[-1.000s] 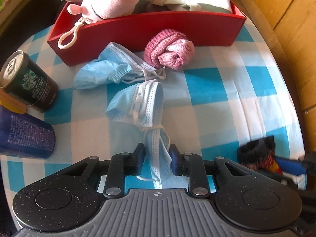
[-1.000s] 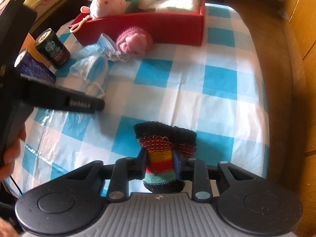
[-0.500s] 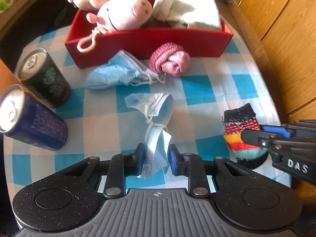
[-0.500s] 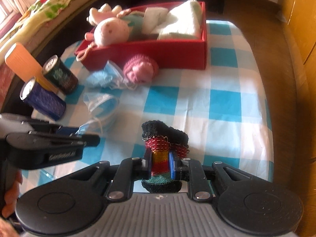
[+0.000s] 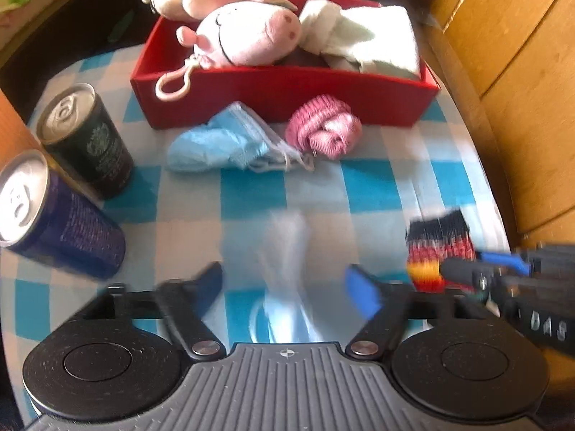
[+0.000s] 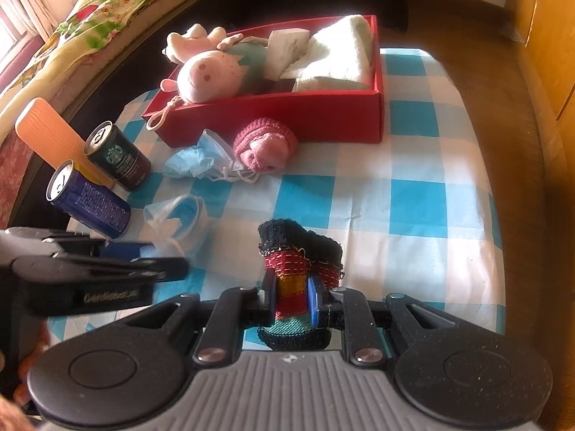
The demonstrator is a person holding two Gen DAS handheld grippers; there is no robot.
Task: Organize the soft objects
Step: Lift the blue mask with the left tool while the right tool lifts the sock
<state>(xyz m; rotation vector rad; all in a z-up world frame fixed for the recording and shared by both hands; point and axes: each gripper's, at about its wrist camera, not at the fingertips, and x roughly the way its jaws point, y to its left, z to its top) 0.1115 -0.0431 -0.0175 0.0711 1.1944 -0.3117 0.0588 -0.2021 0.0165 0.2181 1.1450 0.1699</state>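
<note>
My left gripper (image 5: 285,283) is opening, its jaws wide apart. A blue face mask (image 5: 287,251) shows blurred and loose between them, touched by neither pad; the right wrist view shows this mask (image 6: 176,222) on the checked cloth just beyond the left gripper (image 6: 151,256). My right gripper (image 6: 290,296) is shut on a striped sock (image 6: 298,251) and holds it above the cloth. At the back, a red box (image 5: 287,97) holds a pink pig plush (image 5: 248,36) and a folded towel (image 5: 373,39). A second mask (image 5: 222,143) and a rolled pink sock (image 5: 323,125) lie before the box.
Two drink cans, one dark green (image 5: 86,136) and one blue (image 5: 54,222), stand at the left edge of the table. An orange ribbed object (image 6: 46,133) rises behind them. Wooden panels (image 5: 521,72) run close along the table's right side.
The left jaws have sprung apart and let go of the blue mask, which now shows blurred between them. The left hand has risen a little. The right gripper still holds the striped sock.
</note>
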